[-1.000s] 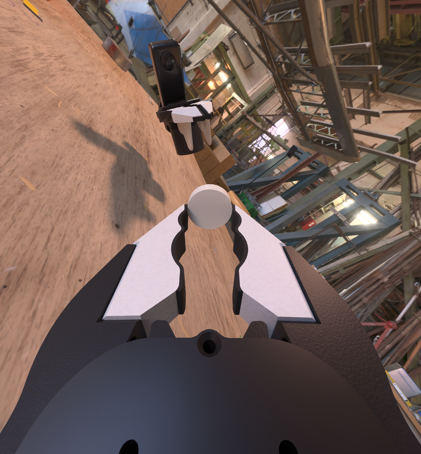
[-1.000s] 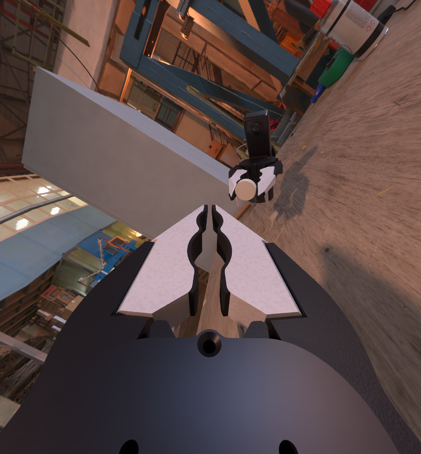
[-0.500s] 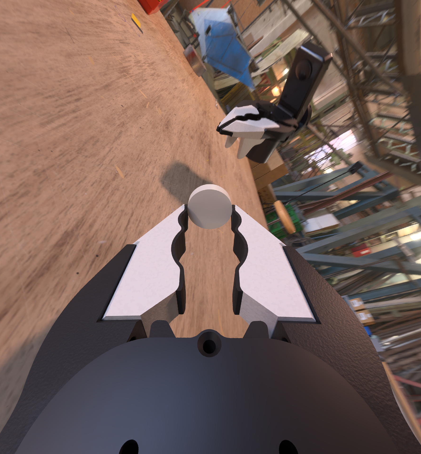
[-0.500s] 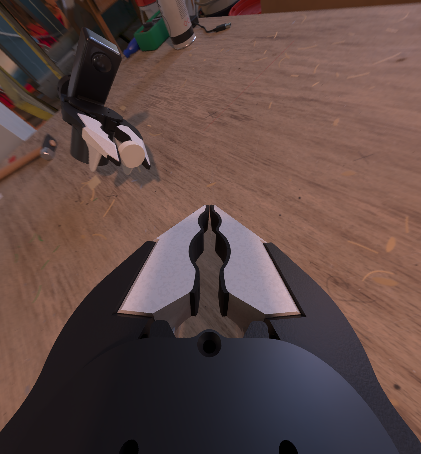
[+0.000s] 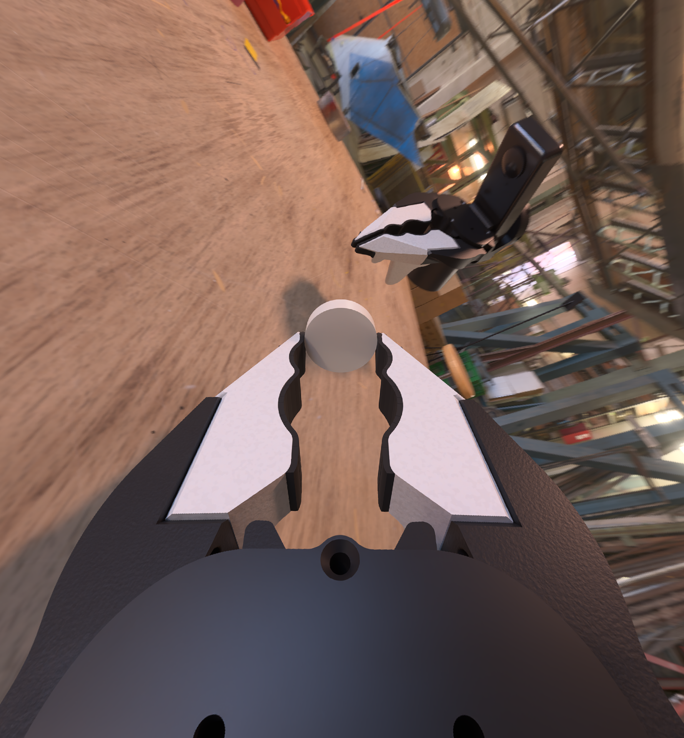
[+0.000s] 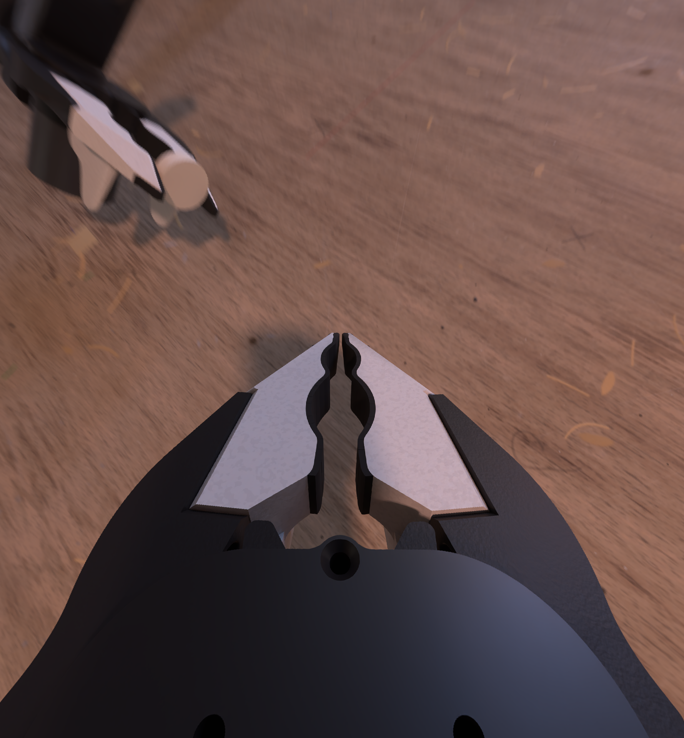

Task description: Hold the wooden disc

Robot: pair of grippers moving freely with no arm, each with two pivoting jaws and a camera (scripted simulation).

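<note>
A pale round wooden disc point(image 5: 340, 336) sits clamped between the tips of my left gripper point(image 5: 340, 339), held above the wooden tabletop point(image 5: 112, 199). The disc also shows in the right wrist view point(image 6: 184, 181), at the tips of the left gripper point(image 6: 180, 187) at the upper left. My right gripper point(image 6: 340, 337) is shut and empty, pointing down at the tabletop point(image 6: 492, 199). It also shows in the left wrist view point(image 5: 358, 243), up and to the right of the disc, apart from it.
A red box point(image 5: 278, 16) and a blue sheet point(image 5: 376, 96) lie at the table's far end. A wooden-handled tool point(image 5: 458, 369) lies at the table edge past the disc. Steel beams and racks fill the background.
The right gripper has tilted down toward the table and come closer to the left gripper; its jaws closed a little more. The left gripper still holds the disc and has turned slightly.
</note>
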